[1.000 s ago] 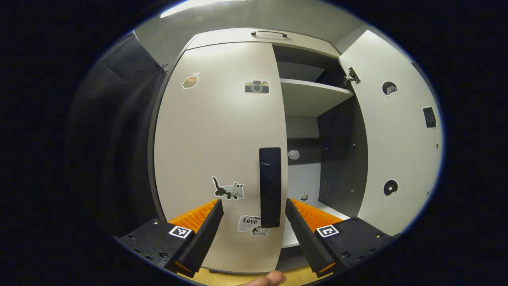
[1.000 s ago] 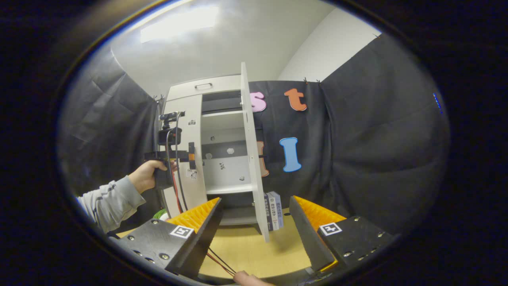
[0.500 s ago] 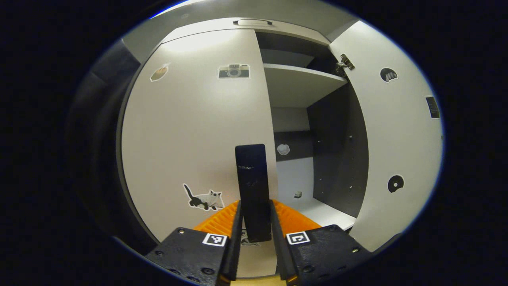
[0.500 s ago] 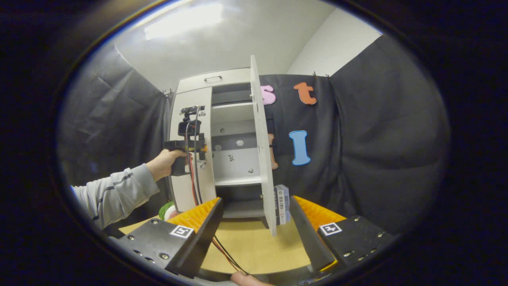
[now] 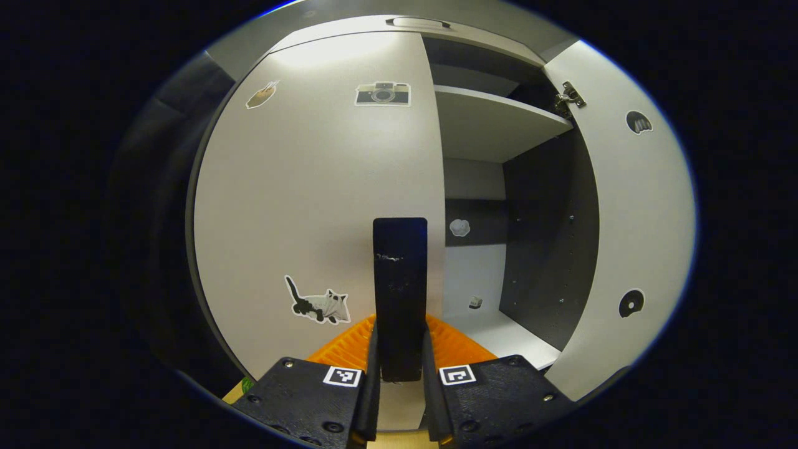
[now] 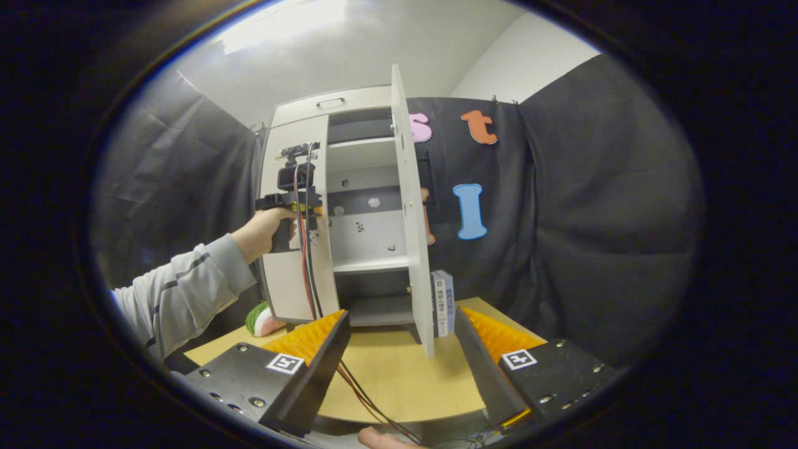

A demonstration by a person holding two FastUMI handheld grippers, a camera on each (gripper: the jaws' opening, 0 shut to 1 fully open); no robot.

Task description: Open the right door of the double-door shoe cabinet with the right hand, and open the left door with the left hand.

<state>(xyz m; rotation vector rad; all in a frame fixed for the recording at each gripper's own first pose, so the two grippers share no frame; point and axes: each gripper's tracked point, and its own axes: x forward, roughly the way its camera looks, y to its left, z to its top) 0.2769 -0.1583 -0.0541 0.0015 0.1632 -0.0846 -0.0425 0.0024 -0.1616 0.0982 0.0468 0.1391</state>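
The white shoe cabinet's left door (image 5: 312,199) faces me in the left gripper view, with stickers on it and a black bar handle (image 5: 399,293) at its right edge. My left gripper (image 5: 399,374) is shut on that handle, one finger on each side. The right door (image 5: 629,212) stands swung wide open, showing shelves (image 5: 492,125). In the right gripper view the cabinet (image 6: 349,206) stands farther off; its right door (image 6: 413,218) is seen edge-on. My right gripper (image 6: 399,349) is open over the wooden table with nothing between its fingers. The left gripper (image 6: 293,199) is there on the left door, held by a hand.
The cabinet stands on a light wooden table (image 6: 399,380). Books (image 6: 444,299) stand upright just right of the open door. A green and pink object (image 6: 262,321) lies at the cabinet's left foot. A grey sleeve (image 6: 181,293) reaches in from the left; cables (image 6: 361,399) trail across the table.
My left gripper went from open around the handle to shut on it. The right gripper drew slightly back and rose a little, staying open.
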